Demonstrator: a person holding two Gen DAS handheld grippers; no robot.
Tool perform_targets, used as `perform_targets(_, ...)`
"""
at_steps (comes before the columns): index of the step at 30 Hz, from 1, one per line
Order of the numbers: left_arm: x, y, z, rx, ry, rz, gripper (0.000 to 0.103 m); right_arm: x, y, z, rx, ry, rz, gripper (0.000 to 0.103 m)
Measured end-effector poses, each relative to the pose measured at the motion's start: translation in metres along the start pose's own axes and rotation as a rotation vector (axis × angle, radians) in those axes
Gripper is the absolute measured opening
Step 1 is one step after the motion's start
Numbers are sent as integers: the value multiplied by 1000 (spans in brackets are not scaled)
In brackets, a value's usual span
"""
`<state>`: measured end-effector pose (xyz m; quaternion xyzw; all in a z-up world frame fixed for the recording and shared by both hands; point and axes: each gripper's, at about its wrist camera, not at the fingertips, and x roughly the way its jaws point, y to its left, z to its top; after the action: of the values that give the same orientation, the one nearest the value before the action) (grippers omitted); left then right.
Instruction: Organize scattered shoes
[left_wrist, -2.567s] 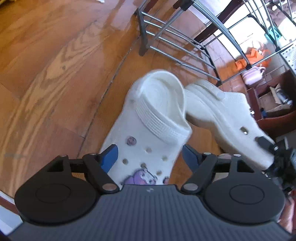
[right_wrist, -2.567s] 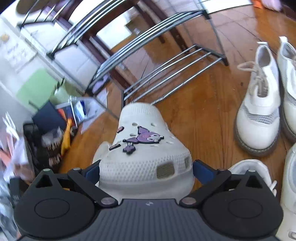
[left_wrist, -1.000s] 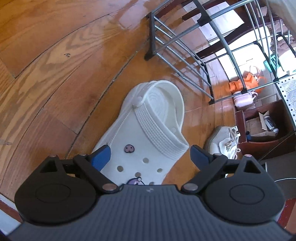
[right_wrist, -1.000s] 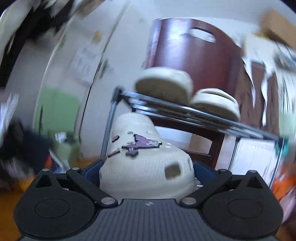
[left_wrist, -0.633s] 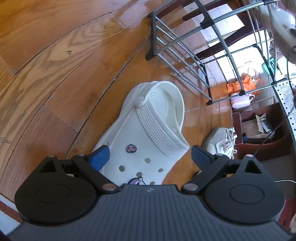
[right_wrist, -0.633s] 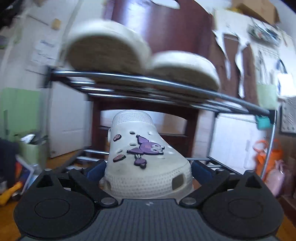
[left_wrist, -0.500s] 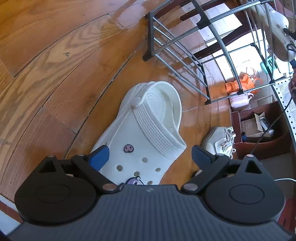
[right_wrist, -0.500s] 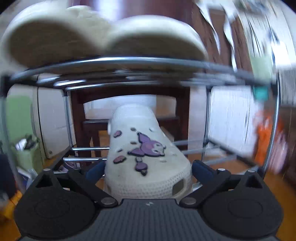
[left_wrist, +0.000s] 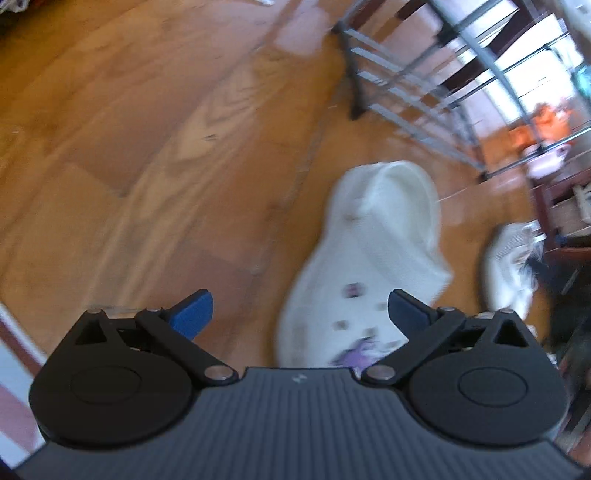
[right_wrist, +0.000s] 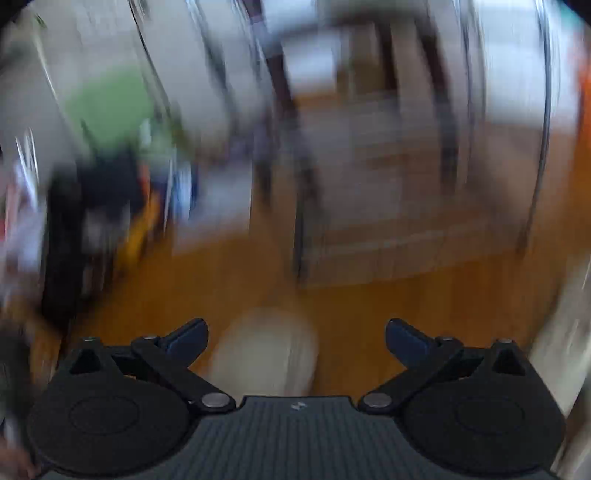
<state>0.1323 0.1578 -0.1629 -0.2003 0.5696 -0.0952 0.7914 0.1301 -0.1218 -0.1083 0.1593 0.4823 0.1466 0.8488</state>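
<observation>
In the left wrist view a white clog (left_wrist: 373, 258) with a purple charm lies on the wooden floor, heel end away from me. My left gripper (left_wrist: 299, 308) hangs over its toe with jaws opening wide; the clog sits toward the right fingertip (left_wrist: 406, 310), and neither pad presses on it. The right wrist view is badly smeared. My right gripper (right_wrist: 295, 332) points down at the floor, its jaws closing slightly but still wide, holding nothing. A pale rounded shape (right_wrist: 266, 350), too blurred to name, lies on the floor between its fingers.
The metal shoe rack (left_wrist: 424, 92) stands at the upper right, and shows as blurred bars (right_wrist: 369, 203) in the right wrist view. A white laced sneaker (left_wrist: 506, 266) lies right of the clog. Dark clutter (right_wrist: 92, 203) sits at the left.
The charm clog my right gripper carried up to the rack is gone from its jaws, and that view has swung down to the floor. My left gripper shifted left of its clog and opened wider.
</observation>
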Motion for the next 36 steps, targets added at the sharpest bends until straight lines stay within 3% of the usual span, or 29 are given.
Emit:
perform_targets(1, 6, 5, 0, -12, 39, 27, 103, 2, -1, -5, 12, 12, 5, 95)
perform_targets(3, 13, 14, -1, -52, 68, 37, 103, 28, -5, -36, 102, 127, 58, 95)
perform_targets(6, 23, 19, -1, -82, 97, 42, 103, 38, 15, -55, 15, 147, 51, 96)
perform_targets(9, 36, 2, -6, -32, 93, 86, 103, 41, 41, -48, -67, 129, 53, 100)
perform_targets(10, 40, -4, -8, -35, 99, 25, 97, 41, 45, -44, -70, 125, 57, 100)
perform_targets(12, 48, -10, -12, -74, 117, -88, 99, 34, 44, -36, -53, 97, 47, 103)
perform_targets(14, 52, -13, -10, -63, 131, -89, 100, 29, 33, -30, -50, 81, 15, 103)
perform_targets(17, 38, -10, -7, -39, 69, -42, 100, 23, 22, -29, -90, 86, -31, 103)
perform_targets(22, 16, 10, -2, -101, -3, -91, 102, 21, 31, -44, -173, 83, -32, 103)
perform_targets(26, 12, 26, 2, -172, -19, -76, 102, 55, 58, -41, -239, 146, -92, 103)
perform_targets(28, 13, 31, 3, -195, -19, -67, 102, 81, 73, -37, -250, 217, -161, 103)
perform_targets(33, 11, 32, 0, -195, -9, -62, 102, 83, 85, -45, -263, 167, -207, 103)
perform_targets(36, 10, 28, -1, -181, -9, -58, 102, 76, 81, -55, -238, 203, -226, 103)
